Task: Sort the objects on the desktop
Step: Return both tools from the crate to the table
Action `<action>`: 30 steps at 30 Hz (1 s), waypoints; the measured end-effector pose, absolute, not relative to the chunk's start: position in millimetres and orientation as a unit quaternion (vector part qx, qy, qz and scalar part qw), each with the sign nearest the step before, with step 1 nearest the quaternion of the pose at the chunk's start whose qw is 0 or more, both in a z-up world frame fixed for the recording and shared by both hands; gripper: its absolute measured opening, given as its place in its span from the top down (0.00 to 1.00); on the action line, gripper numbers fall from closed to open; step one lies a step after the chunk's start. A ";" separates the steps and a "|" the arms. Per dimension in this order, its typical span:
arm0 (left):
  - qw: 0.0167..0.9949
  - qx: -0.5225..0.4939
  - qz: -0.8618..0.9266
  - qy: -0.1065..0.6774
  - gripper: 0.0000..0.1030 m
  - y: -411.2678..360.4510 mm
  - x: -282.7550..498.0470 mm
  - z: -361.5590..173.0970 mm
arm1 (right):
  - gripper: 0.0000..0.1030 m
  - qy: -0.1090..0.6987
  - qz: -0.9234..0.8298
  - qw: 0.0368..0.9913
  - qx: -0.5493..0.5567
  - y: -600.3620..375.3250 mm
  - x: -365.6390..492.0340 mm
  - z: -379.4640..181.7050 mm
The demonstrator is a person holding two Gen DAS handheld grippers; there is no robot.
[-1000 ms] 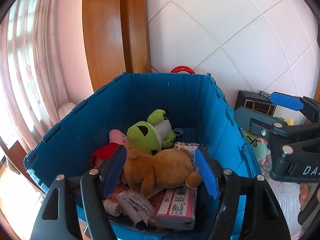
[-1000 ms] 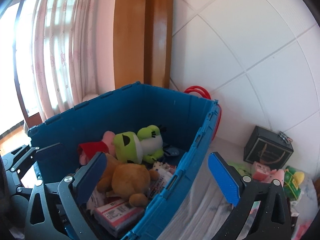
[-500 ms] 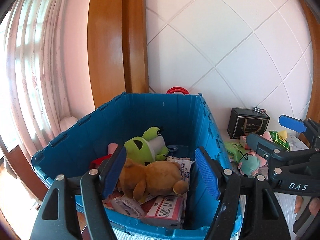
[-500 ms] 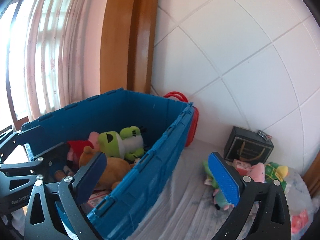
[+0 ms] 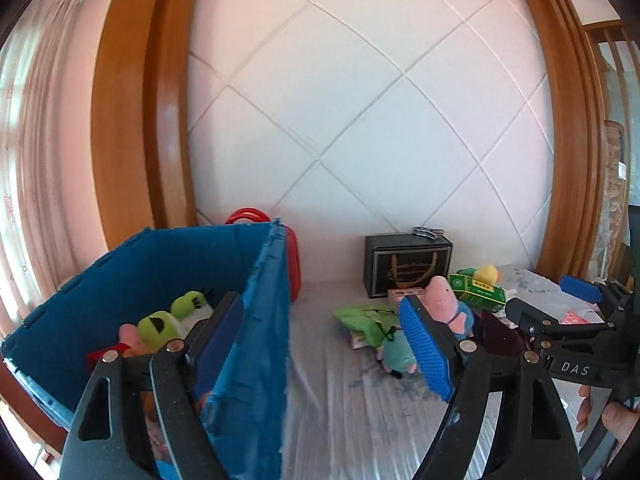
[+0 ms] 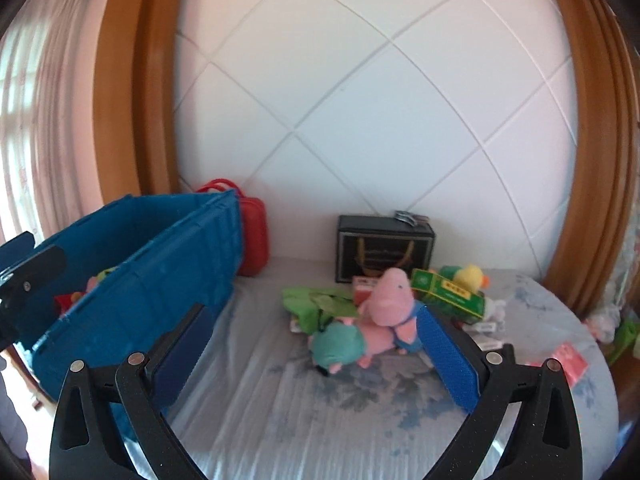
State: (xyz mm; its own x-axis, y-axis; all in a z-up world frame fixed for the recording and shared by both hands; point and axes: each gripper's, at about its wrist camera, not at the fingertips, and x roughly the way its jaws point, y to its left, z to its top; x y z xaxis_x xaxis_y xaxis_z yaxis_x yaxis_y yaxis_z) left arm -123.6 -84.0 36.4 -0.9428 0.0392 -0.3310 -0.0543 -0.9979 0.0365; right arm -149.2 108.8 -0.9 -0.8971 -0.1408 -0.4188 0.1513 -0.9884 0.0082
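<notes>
Blue crate (image 5: 144, 280) stands at the table's (image 6: 320, 408) left edge, plush toys inside. Right of the crate, against the wall: black box (image 6: 385, 247). In front of that box: pink pig plush (image 6: 390, 300), green carton (image 6: 448, 294). Left gripper (image 5: 324, 344) jaws opening, nothing between them. Right gripper (image 6: 316, 348) jaws apart, empty.

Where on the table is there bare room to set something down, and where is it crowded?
Bare cloth lies in front of the toy pile, between the blue crate and the pink packet. A narrower strip runs back to the red case. It is crowded around the pink pig plush, green box and black box.
</notes>
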 end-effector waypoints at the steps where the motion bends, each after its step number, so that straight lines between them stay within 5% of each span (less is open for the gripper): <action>1: 0.035 -0.174 0.984 0.026 0.22 -68.3 -129.6 33.1 | 0.00 0.006 -0.974 0.061 0.219 129.3 -149.9 -4.4; 15: 0.069 -0.306 0.949 0.001 0.22 85.5 -223.0 -60.9 | 0.00 -0.049 -0.940 -0.111 0.320 407.9 -160.7 -87.1; 30: 0.080 -0.427 0.900 0.035 0.22 177.1 -298.2 -158.4 | 0.00 -0.066 -0.898 -0.085 0.427 495.4 -222.2 -185.6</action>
